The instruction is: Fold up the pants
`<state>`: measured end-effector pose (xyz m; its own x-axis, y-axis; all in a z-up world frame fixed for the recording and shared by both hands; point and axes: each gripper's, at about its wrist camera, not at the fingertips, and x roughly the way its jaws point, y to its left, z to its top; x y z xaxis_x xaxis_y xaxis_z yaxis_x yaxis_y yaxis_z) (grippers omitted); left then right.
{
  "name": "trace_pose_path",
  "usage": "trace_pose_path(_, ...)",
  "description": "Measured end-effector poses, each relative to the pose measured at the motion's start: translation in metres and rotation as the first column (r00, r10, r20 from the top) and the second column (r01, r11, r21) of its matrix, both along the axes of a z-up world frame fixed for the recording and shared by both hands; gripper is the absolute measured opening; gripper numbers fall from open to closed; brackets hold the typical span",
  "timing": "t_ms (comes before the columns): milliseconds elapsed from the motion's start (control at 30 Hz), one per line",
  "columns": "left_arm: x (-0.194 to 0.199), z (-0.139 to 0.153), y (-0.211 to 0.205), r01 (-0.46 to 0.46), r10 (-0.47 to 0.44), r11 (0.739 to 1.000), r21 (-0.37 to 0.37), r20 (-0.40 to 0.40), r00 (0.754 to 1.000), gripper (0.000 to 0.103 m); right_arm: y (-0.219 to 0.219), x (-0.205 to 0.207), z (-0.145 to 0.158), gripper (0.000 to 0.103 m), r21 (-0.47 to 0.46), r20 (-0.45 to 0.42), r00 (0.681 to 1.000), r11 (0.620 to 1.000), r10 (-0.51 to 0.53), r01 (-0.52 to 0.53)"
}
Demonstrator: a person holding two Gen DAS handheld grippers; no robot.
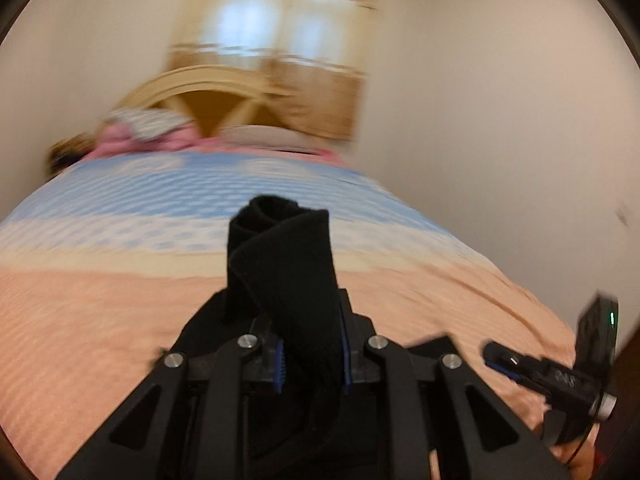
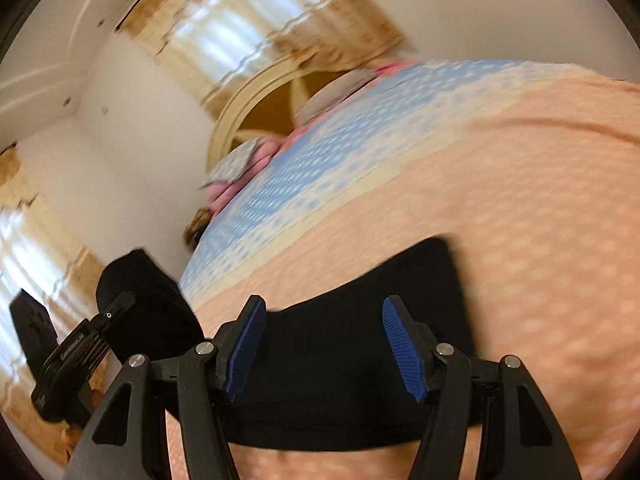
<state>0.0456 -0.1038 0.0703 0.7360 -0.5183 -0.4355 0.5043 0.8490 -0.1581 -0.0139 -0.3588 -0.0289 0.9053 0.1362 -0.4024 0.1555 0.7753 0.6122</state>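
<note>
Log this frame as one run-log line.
left gripper: shut on black pants | right gripper: open, pants between pads, unpinched | surface: bedspread | fold: not finished

Left claw (image 1: 312, 360): matte black linkage arms with triangular cut-outs, round silver pivot screws, blue ribbed pads on the inner finger faces. Right claw (image 2: 324, 344): same black frame and silver screws, blue ribbed pads (image 2: 404, 350) plainly visible. Seen from the other's camera, each unit shows a black handle body with white lettering, too blurred to read; one carries a small green light.
</note>
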Motion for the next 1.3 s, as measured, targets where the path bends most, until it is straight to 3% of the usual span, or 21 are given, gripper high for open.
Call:
trace_pose_path(100, -0.016, -0.021, -0.058, 0.128, -0.129, 0.991, 0.042, 0.006, 0.992, 0.021, -0.024, -0.020, -0.002, 0.063, -0.011, -0.006, 0.999, 0.999, -0.053, 0.053)
trace_pose_path(200, -0.033, -0.055, -0.106, 0.205, -0.211, 0.969, 0.135, 0.032, 0.977, 0.021, -0.044, -0.033, -0.012, 0.063, 0.001, -0.025, 0.996, 0.996, -0.091, 0.091)
trace_pose_path(367, -0.036, -0.102, -0.146, 0.309, -0.308, 0.914, 0.261, -0.048, 0.950, 0.025, -0.061, -0.046, -0.035, 0.063, 0.034, -0.064, 0.991, 0.992, -0.120, 0.123)
trace_pose_path(467, -0.042, -0.094, -0.137, 0.371, -0.376, 0.889, 0.268, -0.035, 0.926, 0.048, -0.065, -0.048, -0.040, 0.063, 0.037, -0.069, 0.990, 0.991, -0.123, 0.126)
trace_pose_path(533, -0.048, -0.086, -0.125, 0.414, -0.413, 0.867, 0.276, -0.066, 0.908, 0.080, -0.066, -0.048, -0.041, 0.063, 0.044, -0.067, 0.991, 0.992, -0.116, 0.119)
trace_pose_path(667, -0.062, -0.062, -0.075, 0.427, -0.424, 0.870, 0.246, -0.065, 0.903, 0.084, -0.067, -0.049, -0.033, 0.063, 0.057, -0.041, 0.994, 0.993, -0.099, 0.101)
trace_pose_path(733, -0.068, -0.056, -0.050, 0.382, -0.380, 0.897, 0.223, -0.054, 0.923, 0.089, -0.064, -0.045, -0.025, 0.063, 0.066, -0.015, 0.998, 0.996, -0.063, 0.064)
trace_pose_path(833, -0.055, -0.049, -0.012, 0.229, -0.227, 0.954, 0.192, -0.035, 0.973, 0.095, -0.050, -0.039, -0.007, 0.063, 0.013, 0.011, 0.999, 0.999, -0.039, 0.039)
trace_pose_path(933, -0.033, -0.051, 0.023, 0.090, -0.081, 0.979, 0.182, -0.060, 0.995, 0.095, -0.019, -0.032, 0.011, 0.062, -0.158, 0.006, 1.000, 0.987, -0.007, 0.008)
trace_pose_path(1033, -0.015, -0.061, 0.048, -0.015, 0.037, 0.984, 0.176, -0.123, 0.992, 0.095, 0.022, -0.020, 0.019, 0.059, -0.323, -0.033, 0.996, 0.942, 0.087, -0.093)
trace_pose_path(1100, -0.001, -0.067, 0.055, -0.056, 0.084, 0.983, 0.175, -0.156, 0.984, 0.095, 0.038, -0.006, 0.010, 0.049, -0.443, -0.138, 0.989, 0.889, 0.058, -0.114)
trace_pose_path(1133, -0.001, -0.070, 0.059, -0.071, 0.101, 0.982, 0.174, -0.171, 0.980, 0.095, 0.040, -0.001, 0.003, 0.038, -0.471, -0.185, 0.982, 0.875, 0.025, -0.111)
trace_pose_path(1167, 0.000, -0.073, 0.061, -0.074, 0.105, 0.982, 0.174, -0.177, 0.979, 0.095, 0.039, 0.006, -0.007, 0.020, -0.478, -0.248, 0.969, 0.870, 0.001, -0.124)
trace_pose_path(1233, 0.001, -0.079, 0.065, -0.078, 0.111, 0.980, 0.183, -0.176, 0.978, 0.095, 0.027, 0.006, -0.025, 0.012, -0.410, -0.293, 0.956, 0.903, 0.005, -0.131)
trace_pose_path(1300, 0.000, -0.082, 0.069, -0.083, 0.120, 0.976, 0.203, -0.176, 0.977, 0.095, 0.013, -0.004, -0.030, 0.007, -0.331, -0.266, 0.964, 0.939, 0.006, -0.097)
